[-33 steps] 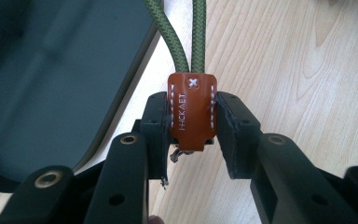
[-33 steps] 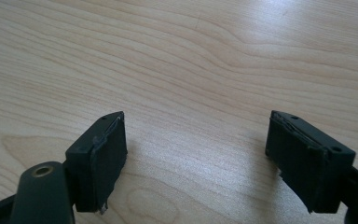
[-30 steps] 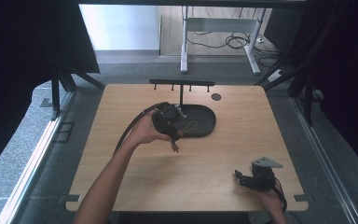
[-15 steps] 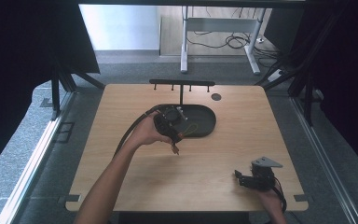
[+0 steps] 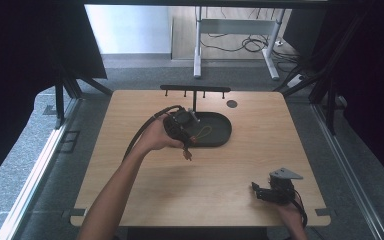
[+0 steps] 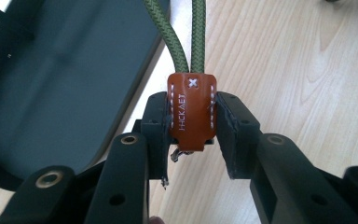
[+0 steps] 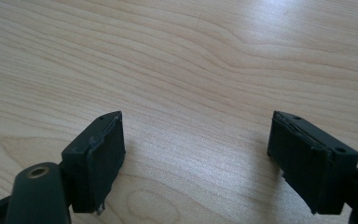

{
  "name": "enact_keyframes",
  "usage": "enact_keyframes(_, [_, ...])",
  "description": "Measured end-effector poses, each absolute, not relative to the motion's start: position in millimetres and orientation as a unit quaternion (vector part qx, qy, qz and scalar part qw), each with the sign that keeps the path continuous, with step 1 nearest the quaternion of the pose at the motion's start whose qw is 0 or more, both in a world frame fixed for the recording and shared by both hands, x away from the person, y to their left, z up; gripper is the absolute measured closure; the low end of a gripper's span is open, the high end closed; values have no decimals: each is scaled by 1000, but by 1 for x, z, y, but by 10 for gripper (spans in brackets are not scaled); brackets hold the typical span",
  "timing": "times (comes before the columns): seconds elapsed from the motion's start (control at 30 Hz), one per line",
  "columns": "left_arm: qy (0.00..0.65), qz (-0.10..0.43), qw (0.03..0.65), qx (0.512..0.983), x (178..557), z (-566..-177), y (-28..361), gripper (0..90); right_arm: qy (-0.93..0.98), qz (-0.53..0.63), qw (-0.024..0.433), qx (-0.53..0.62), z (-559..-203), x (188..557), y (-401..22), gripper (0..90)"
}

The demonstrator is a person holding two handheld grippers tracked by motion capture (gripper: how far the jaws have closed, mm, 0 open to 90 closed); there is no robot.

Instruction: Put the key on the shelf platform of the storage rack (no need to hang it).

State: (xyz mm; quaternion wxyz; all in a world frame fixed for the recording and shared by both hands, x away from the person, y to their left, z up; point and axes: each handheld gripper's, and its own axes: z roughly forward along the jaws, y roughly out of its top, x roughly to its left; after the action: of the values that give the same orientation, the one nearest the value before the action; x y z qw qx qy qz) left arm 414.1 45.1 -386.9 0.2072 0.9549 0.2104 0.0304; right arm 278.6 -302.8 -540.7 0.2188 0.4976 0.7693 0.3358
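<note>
My left gripper (image 5: 184,146) hovers over the near-left rim of a dark oval tray (image 5: 220,136). In the left gripper view it (image 6: 193,128) is shut on a brown stitched leather tab (image 6: 191,105), both pads pressing its sides. Two strands of green braided cord (image 6: 186,32) run out from the tab, away from the jaws. The tray (image 6: 51,84) lies left of them and bare wood right. My right gripper (image 5: 257,190) rests near the table's front right corner. Its jaws (image 7: 196,140) stand wide open over bare wood, holding nothing.
A black rack with small pegs (image 5: 195,90) stands behind the tray. A small dark disc (image 5: 232,103) lies on the table at the back. A thin looped cord (image 5: 205,134) lies in the tray. The wooden table (image 5: 280,145) ends at drop-offs on all sides.
</note>
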Motion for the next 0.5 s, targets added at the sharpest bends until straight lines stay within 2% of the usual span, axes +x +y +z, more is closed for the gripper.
enact_keyframes(0.5, [220,33,195,955,445,-384,38,670,769,337,217,498,-541,279,-303,189])
